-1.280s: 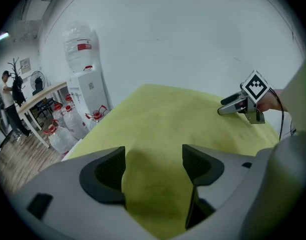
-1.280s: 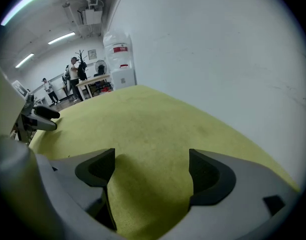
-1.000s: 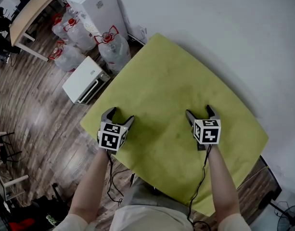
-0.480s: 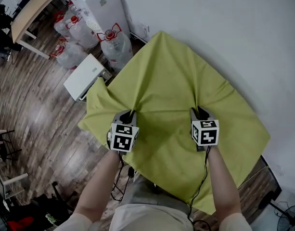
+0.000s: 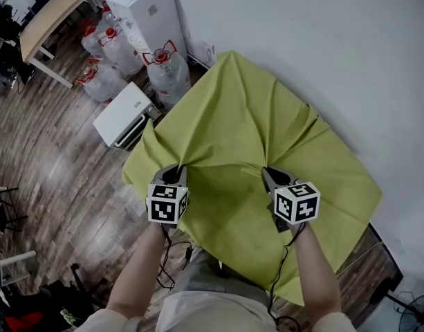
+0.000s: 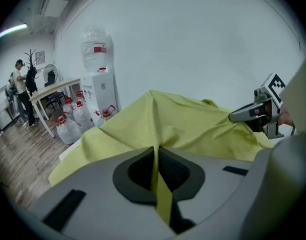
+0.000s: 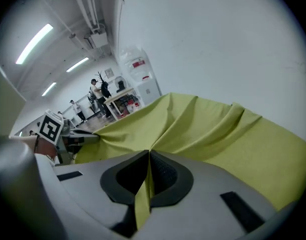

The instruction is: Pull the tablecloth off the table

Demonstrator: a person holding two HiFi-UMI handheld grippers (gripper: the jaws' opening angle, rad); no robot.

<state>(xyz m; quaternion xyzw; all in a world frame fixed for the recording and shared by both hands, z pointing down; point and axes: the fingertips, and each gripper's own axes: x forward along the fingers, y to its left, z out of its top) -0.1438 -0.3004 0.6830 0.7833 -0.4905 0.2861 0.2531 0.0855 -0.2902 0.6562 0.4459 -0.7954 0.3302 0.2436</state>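
Note:
A yellow-green tablecloth point(image 5: 239, 116) covers the table and is gathered into raised folds that run toward both grippers. My left gripper point(image 5: 177, 170) is at the cloth's near left and has just closed, pinching a ridge of cloth; in the left gripper view that strip of tablecloth point(image 6: 157, 119) runs between the shut pads of my left gripper point(image 6: 155, 153). My right gripper point(image 5: 267, 174) has just closed the same way at the near right. In the right gripper view a fold of tablecloth point(image 7: 202, 129) is clamped in my right gripper point(image 7: 149, 158). The tabletop is hidden under the cloth.
A white wall point(image 5: 322, 40) stands right behind the table. On the wooden floor to the left are water jugs point(image 5: 167, 68), a white dispenser point(image 5: 146, 12), a flat white appliance point(image 5: 122, 115) and a wooden desk point(image 5: 52, 12). People stand far off point(image 6: 23, 84).
Both grippers went from open over the flat cloth to shut on it. They rose and came back toward me, and the cloth has bunched into ridges and drawn in from the edges.

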